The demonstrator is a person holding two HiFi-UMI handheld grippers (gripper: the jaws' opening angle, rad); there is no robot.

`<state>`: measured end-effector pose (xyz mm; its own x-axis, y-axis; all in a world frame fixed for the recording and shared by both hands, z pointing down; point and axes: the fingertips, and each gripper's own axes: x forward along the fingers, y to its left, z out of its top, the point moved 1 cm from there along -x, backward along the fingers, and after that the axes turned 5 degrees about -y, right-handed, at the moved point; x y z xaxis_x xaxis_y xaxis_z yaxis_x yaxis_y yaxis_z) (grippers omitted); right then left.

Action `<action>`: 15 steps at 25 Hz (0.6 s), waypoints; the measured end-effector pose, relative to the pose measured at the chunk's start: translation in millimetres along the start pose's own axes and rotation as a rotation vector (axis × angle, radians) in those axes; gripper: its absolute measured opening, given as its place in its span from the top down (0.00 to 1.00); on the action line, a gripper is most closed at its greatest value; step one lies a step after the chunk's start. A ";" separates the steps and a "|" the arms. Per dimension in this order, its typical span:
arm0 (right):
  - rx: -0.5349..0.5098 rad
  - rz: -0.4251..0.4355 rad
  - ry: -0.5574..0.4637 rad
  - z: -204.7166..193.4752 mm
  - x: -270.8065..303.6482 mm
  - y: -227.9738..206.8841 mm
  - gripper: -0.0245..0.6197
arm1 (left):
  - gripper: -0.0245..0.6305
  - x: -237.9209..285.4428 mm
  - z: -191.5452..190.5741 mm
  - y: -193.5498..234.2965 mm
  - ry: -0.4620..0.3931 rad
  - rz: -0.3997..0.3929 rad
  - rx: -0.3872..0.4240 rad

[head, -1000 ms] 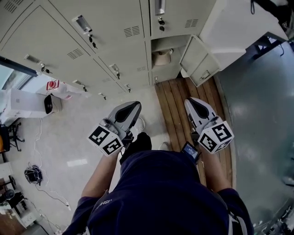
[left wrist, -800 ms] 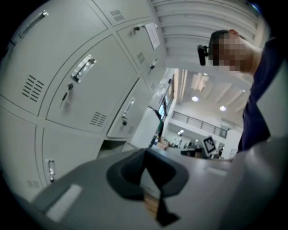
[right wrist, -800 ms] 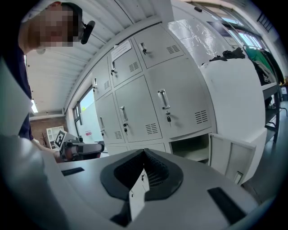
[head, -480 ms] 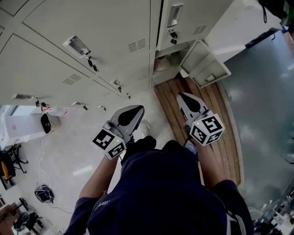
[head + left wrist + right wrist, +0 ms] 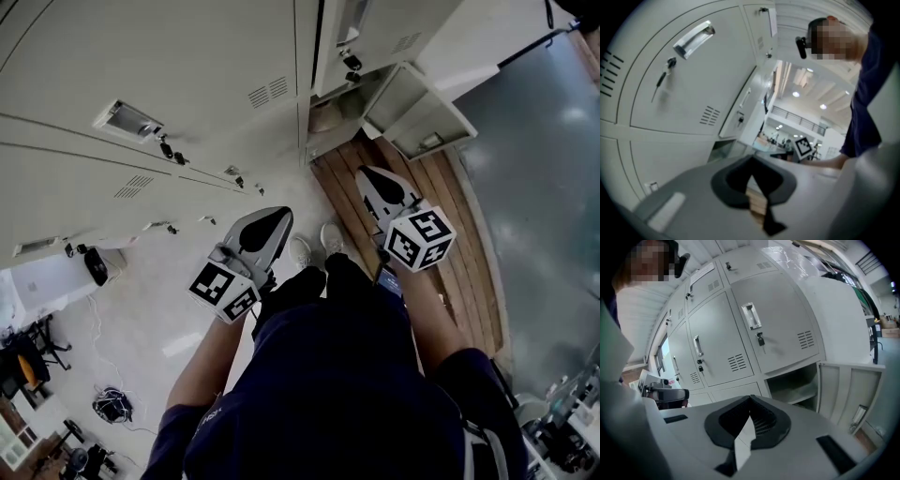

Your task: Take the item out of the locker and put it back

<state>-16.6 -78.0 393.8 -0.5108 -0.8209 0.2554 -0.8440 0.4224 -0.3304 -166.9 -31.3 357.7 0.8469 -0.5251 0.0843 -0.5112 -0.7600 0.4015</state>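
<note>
The bottom locker [image 5: 330, 117] stands open, its door [image 5: 422, 114] swung out to the right. Something pale lies inside it, too blurred to name. In the right gripper view the same open compartment [image 5: 794, 383] shows a bare shelf. My right gripper [image 5: 368, 174] is shut and holds nothing, hanging over the wooden slats just short of the opening. My left gripper [image 5: 279, 216] is also shut and holds nothing, lower left of the locker over the pale floor. In each gripper view the jaws meet at the tips, left gripper [image 5: 751, 158] and right gripper [image 5: 750, 397].
Closed grey lockers [image 5: 187, 75] with handles and keys fill the wall to the left. A wooden slatted platform [image 5: 441, 225] lies before the open locker, with grey floor [image 5: 534, 187] to its right. The person's shoes [image 5: 314, 246] stand between the grippers. Cables [image 5: 112, 405] lie far left.
The head view has swung closer to the lockers. The right gripper has risen a little toward the open locker. Both grippers stay shut and hold nothing.
</note>
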 end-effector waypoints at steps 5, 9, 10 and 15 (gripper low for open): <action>0.105 0.000 0.018 -23.4 34.2 -33.8 0.96 | 0.96 3.1 -11.9 18.2 0.058 0.037 -0.010; 0.175 -0.002 0.043 -51.6 60.3 -69.4 0.96 | 0.96 15.5 -24.5 30.1 0.103 0.073 -0.011; 0.192 -0.001 0.048 -59.6 68.4 -78.9 0.96 | 0.96 19.7 -29.0 34.5 0.112 0.080 -0.009; 0.280 0.006 0.054 -93.1 110.9 -118.3 0.96 | 0.96 37.7 -50.2 52.5 0.152 0.094 -0.003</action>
<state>11.4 -183.2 545.8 -0.5298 -0.7941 0.2979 -0.7666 0.2982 -0.5687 -154.5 -71.8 427.7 0.8079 -0.5296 0.2586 -0.5889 -0.7088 0.3883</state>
